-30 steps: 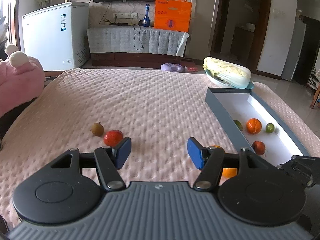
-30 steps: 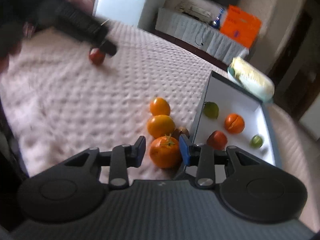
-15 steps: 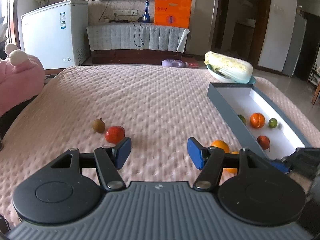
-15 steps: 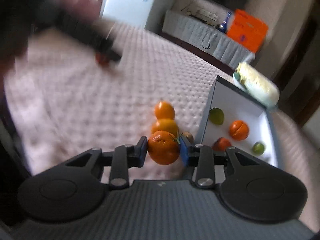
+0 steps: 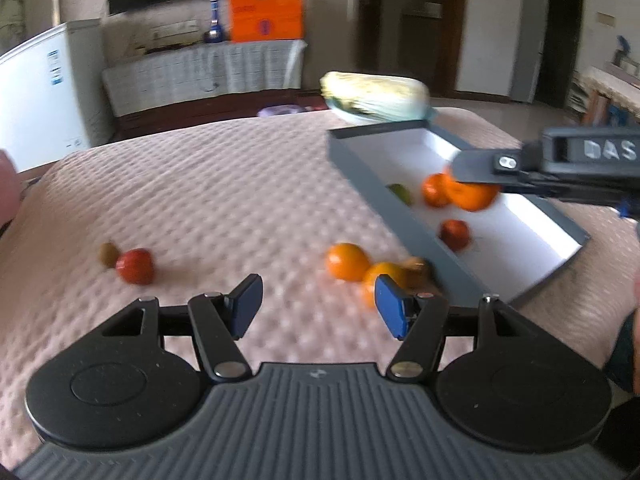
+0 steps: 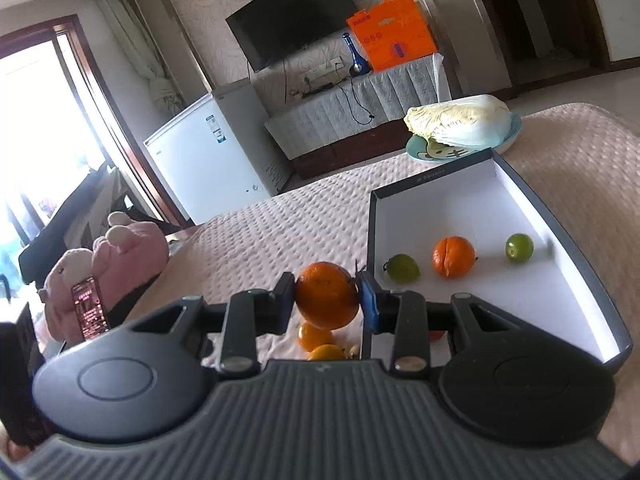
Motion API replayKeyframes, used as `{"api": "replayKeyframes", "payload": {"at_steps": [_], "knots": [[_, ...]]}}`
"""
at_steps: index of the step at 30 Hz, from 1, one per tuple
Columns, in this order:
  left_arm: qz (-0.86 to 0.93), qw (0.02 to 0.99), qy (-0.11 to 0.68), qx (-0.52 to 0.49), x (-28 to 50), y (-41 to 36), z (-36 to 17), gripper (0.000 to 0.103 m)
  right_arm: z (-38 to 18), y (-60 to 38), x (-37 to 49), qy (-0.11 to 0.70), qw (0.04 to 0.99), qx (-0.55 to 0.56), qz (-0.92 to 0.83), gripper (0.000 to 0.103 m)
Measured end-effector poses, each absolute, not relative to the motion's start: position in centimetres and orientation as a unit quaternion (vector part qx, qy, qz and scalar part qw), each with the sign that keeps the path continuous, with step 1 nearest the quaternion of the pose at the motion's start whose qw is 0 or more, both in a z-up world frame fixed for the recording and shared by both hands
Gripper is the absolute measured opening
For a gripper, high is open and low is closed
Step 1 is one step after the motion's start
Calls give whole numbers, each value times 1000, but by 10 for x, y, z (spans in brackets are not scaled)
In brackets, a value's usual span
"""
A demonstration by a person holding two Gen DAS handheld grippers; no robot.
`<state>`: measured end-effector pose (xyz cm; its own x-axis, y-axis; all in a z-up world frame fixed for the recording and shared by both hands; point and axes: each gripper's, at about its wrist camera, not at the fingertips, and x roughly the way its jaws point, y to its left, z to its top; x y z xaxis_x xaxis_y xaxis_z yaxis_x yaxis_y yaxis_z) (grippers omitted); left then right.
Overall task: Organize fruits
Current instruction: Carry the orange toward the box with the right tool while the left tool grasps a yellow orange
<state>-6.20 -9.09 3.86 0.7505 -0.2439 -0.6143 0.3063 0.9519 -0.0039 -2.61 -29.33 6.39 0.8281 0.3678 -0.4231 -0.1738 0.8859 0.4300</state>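
Right wrist view gives us our right tool (image 6: 327, 298) clamped on a round orange tangerine with a short stem (image 6: 327, 295), its two blue pads pressed against the fruit's sides after closing in on it. We hold it in the air just beside the near left corner of the shallow grey box with a white inside (image 6: 536, 200). Inside that box lie a pale green fruit (image 6: 402, 268) near the left wall, a creased orange tangerine (image 6: 453, 256) beside it, and a round green fruit (image 6: 519, 247) further right. Beyond the box's far end, a napa cabbage (image 6: 460, 124) lies on a pale blue plate (image 6: 424, 151).

From the left wrist view, our left tool (image 5: 318, 306) has its fingers standing apart with nothing between them, over the pink dimpled bedspread (image 5: 224, 184). Just outside the box's left wall, two orange tangerines (image 5: 346, 261) lie touching. Well left of the box, a red fruit (image 5: 135, 266) sits against a small brown fruit (image 5: 108, 254).
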Motion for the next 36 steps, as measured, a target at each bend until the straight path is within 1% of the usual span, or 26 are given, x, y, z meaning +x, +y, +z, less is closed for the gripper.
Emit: {"api": "replayKeyframes", "payload": {"at_steps": [4, 15, 17, 19, 22, 26, 30, 36], "knots": [[-174, 930, 318, 52, -64, -106, 35, 67, 66, -298, -29, 254, 937, 192, 145, 38], [-170, 925, 336, 50, -50, -132, 22, 66, 74, -313, -37, 248, 941, 186, 136, 38], [-169, 924, 338, 55, -48, -138, 19, 64, 74, -316, -38, 248, 941, 190, 133, 38], [-169, 923, 341, 56, -45, -142, 16, 60, 75, -317, -39, 248, 940, 192, 134, 38], [-166, 922, 344, 62, -40, -149, 12, 56, 77, -317, -41, 244, 941, 188, 140, 38], [-160, 922, 343, 79, -37, -156, 7, 55, 77, -320, -42, 243, 940, 193, 139, 38], [-158, 922, 347, 72, -31, -156, 6, 52, 78, -320, -42, 242, 941, 195, 138, 38], [-156, 923, 347, 64, -26, -155, 4, 52, 76, -318, -39, 244, 939, 196, 140, 38]]}}
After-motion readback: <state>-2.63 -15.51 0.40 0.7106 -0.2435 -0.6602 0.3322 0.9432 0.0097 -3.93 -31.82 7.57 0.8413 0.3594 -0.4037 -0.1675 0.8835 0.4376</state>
